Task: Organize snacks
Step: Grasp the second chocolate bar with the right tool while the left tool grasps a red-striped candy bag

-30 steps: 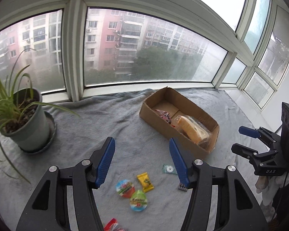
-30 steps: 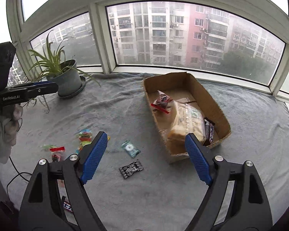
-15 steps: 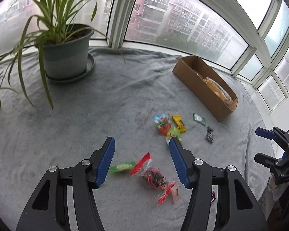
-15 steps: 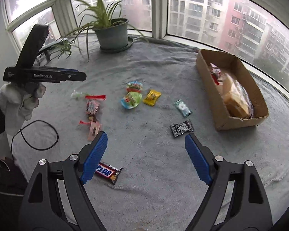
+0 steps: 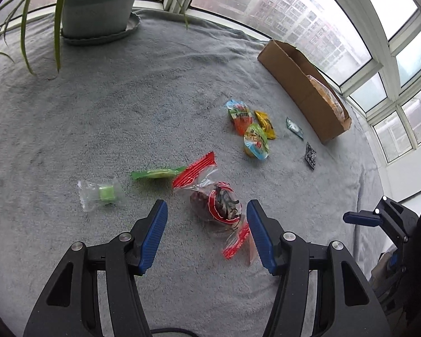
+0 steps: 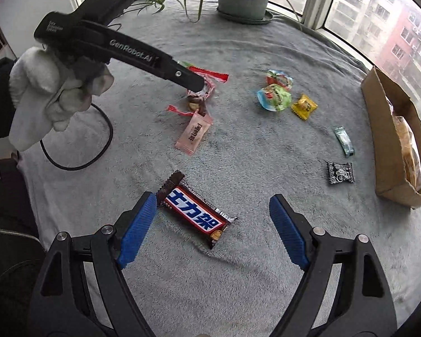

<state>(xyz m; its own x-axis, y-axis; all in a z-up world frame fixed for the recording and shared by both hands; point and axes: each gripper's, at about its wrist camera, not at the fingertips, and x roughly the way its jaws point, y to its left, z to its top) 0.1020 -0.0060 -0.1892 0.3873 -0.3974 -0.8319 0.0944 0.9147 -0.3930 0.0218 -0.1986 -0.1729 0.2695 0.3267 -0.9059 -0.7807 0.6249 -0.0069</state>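
The left hand-held gripper (image 5: 207, 234) is hanging open over the clear red-edged snack bag (image 5: 214, 202), its blue pads straddling the bag without touching it; the right hand-held gripper (image 6: 212, 231) is likewise standing wide open over the chocolate bar (image 6: 196, 214), the bar's dark end lying just beside the left pad. Both snacks are lying on the grey blanket covering the bench (image 6: 266, 154), while the cardboard box (image 6: 390, 140), already carrying bread, is sitting well apart at about three o'clock in the right wrist view and at two o'clock in the left. Other loose sweets, the green candy (image 5: 105, 193) and the yellow packet (image 6: 304, 106) among them, are waiting between. To do this step well, each gripper probably needs lowering until the pads are level with the wrapper's body, not its crinkled tail, then closing gently: the bag looks soft and may slip or crush. The bar is lying slantwise across the right jaws, so rolling the wrist to bring the pads square to its long sides should be giving a surer hold.
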